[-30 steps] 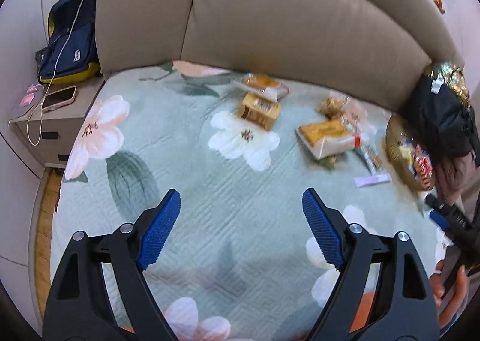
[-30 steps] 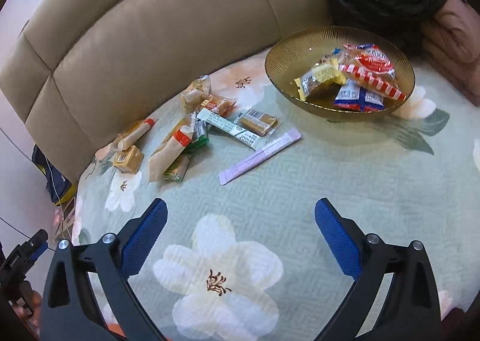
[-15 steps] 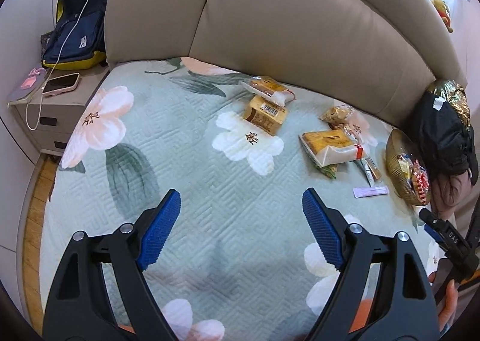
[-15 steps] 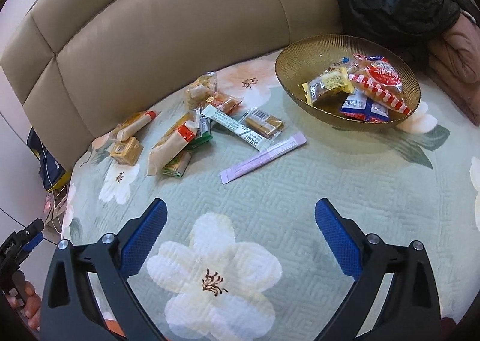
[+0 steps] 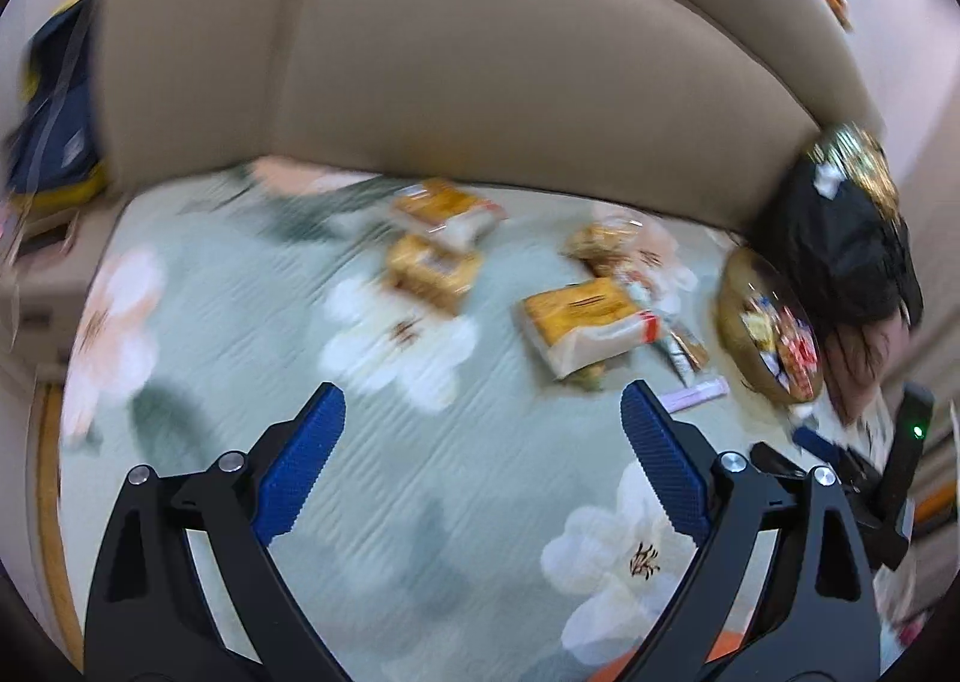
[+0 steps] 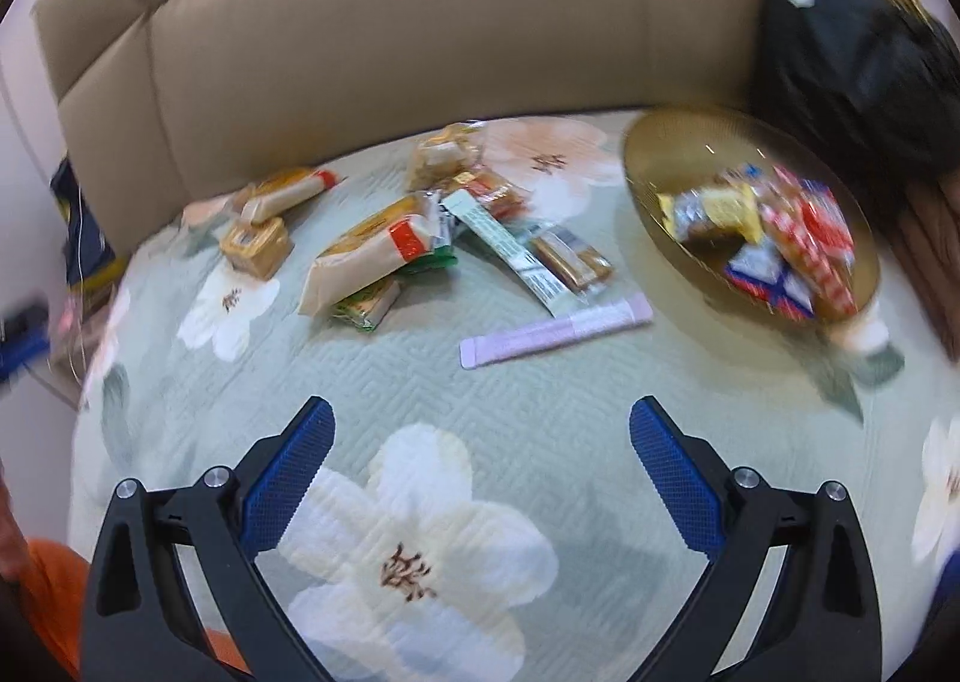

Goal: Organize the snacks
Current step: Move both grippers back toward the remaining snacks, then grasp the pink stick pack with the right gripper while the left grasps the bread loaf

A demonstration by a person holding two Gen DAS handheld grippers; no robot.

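Change since earlier frame: left gripper [image 5: 483, 427] jaws just opened wider, nothing between them; snacks nearer in both views.
Right gripper [image 6: 482, 439]: jaws spread, empty, above floral bedcover [image 6: 540, 418].
Done: several packets in gold bowl [image 6: 666, 141].
Left: purple stick [image 6: 555, 328], long bread pack [image 6: 366, 253], other wrappers loose on bedcover.

Black bag [image 6: 852, 51] against beige headboard [image 6: 420, 39]
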